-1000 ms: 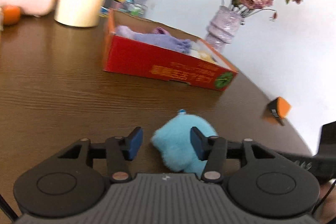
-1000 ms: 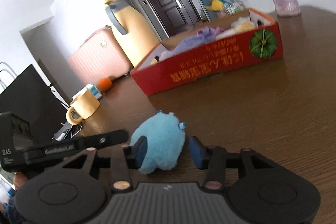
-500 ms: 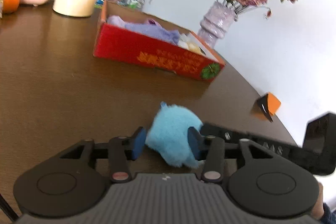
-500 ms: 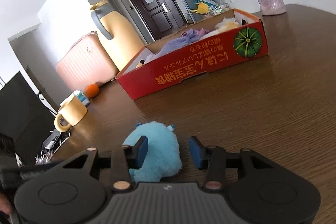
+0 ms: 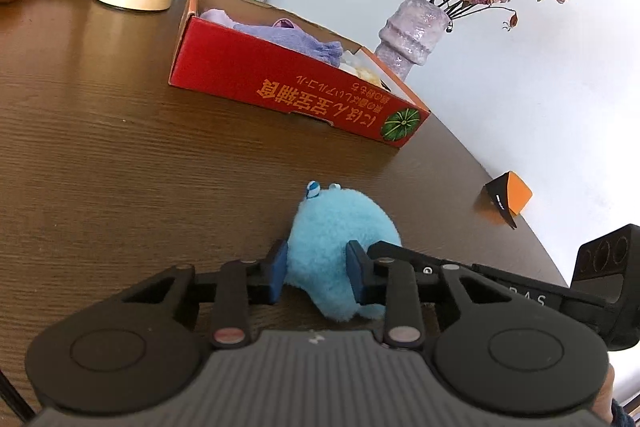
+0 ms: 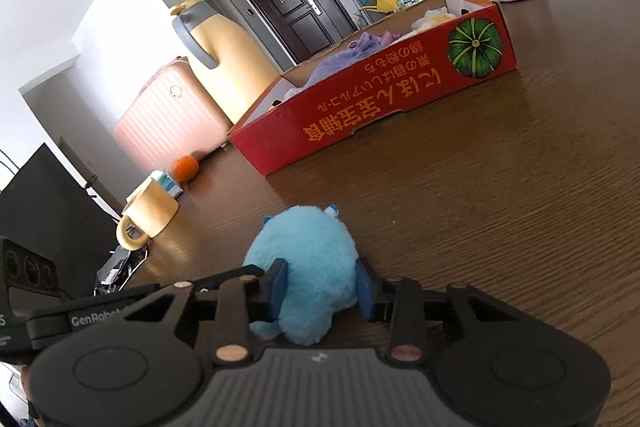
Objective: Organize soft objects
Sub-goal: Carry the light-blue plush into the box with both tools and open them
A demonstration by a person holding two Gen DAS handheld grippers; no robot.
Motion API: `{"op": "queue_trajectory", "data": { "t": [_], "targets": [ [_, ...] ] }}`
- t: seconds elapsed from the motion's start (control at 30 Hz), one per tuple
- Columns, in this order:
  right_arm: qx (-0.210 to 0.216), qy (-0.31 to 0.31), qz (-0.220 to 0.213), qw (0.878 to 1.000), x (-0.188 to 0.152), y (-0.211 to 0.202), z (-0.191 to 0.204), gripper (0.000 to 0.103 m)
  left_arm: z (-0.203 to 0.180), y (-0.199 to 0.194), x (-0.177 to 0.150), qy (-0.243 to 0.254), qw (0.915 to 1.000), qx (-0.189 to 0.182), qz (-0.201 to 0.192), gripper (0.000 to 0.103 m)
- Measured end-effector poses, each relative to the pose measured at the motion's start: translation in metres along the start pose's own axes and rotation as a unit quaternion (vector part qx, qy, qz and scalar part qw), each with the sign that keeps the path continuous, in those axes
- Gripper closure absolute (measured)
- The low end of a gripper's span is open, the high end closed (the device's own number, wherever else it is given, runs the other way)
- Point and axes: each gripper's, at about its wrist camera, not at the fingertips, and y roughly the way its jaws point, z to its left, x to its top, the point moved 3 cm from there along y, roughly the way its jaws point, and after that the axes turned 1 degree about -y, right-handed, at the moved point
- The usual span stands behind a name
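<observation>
Both tongs, left [image 5: 318, 275] and right [image 6: 322, 289], have just been closing, and their blue pads now press into the plush [image 5: 340, 239] between them on the surface [image 5: 120, 167]. Beyond the tongs lies the red box [image 5: 288, 95] with soft things inside, then a vase [image 5: 412, 31].

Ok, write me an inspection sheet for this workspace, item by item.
Surface: dark brown wooden table.
Job's things: fluffy light-blue plush toy on the table; red cardboard box behind it, lilac cloth and other soft items inside.
Clutter: orange-and-black paper wedge, lilac vase of dried roses, yellow mug, orange fruit.
Tongs: left tongs and right tongs both press the plush toy's sides, having just been closing.
Cables: nothing seen.
Surroundings: pink suitcase, dark door, white walls.
</observation>
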Motion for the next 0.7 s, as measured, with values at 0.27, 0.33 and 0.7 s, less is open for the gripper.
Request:
{"op": "queue_trajectory", "data": {
  "t": [0.27, 0.33, 0.7],
  "targets": [
    [0.004, -0.036, -0.029, 0.999, 0.005, -0.029, 0.017, 0.071, -0.017, -0.025, -0.002, 0.008, 0.9994, -0.01, -0.033, 0.074],
    [0.007, -0.041, -0.04, 0.998, 0.008, -0.038, 0.02, 0.071, -0.025, -0.031, -0.001, 0.014, 0.9989, -0.013, -0.042, 0.074],
    [-0.004, -0.099, -0.125, 0.987, 0.124, -0.05, 0.021, 0.072, -0.072, -0.009, 0.101, 0.05, 0.9948, -0.058, -0.067, 0.074]
  ]
}}
